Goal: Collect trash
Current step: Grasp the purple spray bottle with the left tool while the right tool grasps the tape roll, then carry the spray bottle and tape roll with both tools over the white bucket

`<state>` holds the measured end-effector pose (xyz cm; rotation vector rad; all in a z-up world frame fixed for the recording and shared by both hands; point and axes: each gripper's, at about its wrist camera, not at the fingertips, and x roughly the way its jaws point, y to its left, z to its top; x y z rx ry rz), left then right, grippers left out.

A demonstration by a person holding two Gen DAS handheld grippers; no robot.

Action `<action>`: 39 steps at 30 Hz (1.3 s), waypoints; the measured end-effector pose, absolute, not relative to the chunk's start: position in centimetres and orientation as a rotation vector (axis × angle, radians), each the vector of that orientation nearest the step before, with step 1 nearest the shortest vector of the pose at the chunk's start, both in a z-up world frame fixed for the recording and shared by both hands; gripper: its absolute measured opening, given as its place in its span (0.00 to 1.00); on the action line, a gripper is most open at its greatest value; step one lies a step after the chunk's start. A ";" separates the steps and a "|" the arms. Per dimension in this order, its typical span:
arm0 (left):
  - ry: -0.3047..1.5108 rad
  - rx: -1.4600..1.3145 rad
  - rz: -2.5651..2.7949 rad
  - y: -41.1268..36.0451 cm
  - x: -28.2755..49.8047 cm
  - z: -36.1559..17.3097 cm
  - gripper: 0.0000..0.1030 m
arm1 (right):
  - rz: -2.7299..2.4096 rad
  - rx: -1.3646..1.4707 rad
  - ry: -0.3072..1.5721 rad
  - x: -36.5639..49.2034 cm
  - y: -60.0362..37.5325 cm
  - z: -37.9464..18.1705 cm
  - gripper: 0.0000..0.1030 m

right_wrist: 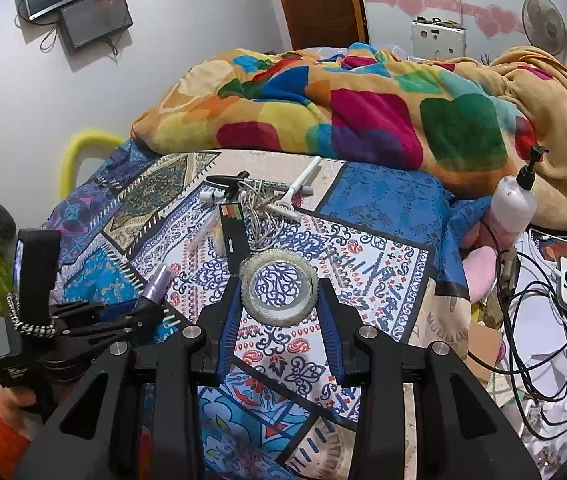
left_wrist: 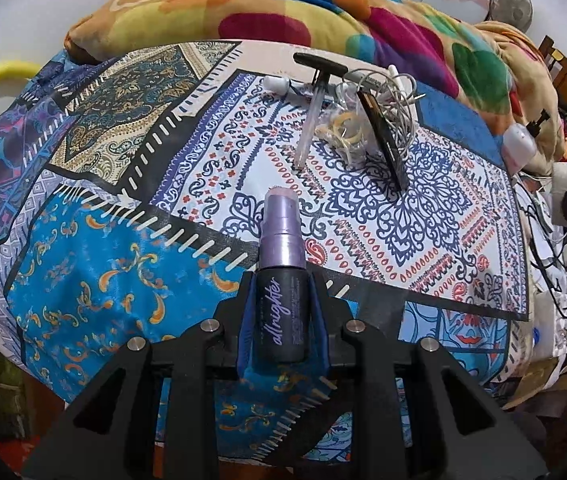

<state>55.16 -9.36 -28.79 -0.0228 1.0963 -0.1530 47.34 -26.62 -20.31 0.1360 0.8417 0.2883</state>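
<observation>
Purple spray bottle (left_wrist: 281,276): clamped between the left gripper (left_wrist: 281,312) fingers, nozzle pointing away, above the patterned bedsheet (left_wrist: 95,288).
Tape roll (right_wrist: 279,292): pinched at its sides by the right gripper (right_wrist: 279,312) fingers, sheet pattern visible through its hole.
Ahead of both fingers: clutter pile (left_wrist: 355,120) of tangled white cable, pens, a dark flat case, rubber bands, lying on the sheet.
Beyond the pile: colourful blanket (right_wrist: 363,112).
Right of right fingers: pump bottle (right_wrist: 513,200), loose wires (right_wrist: 543,320).
</observation>
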 end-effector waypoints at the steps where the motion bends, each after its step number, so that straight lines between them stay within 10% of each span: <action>1: 1.095 -0.018 -0.146 -9.5 55.2 -28.8 0.25 | 0.291 0.135 0.843 47.3 -26.7 -20.3 0.33; 39: 0.746 -0.154 0.083 8.2 31.1 -11.1 0.24 | 0.540 -0.048 0.640 33.0 -10.8 -7.7 0.33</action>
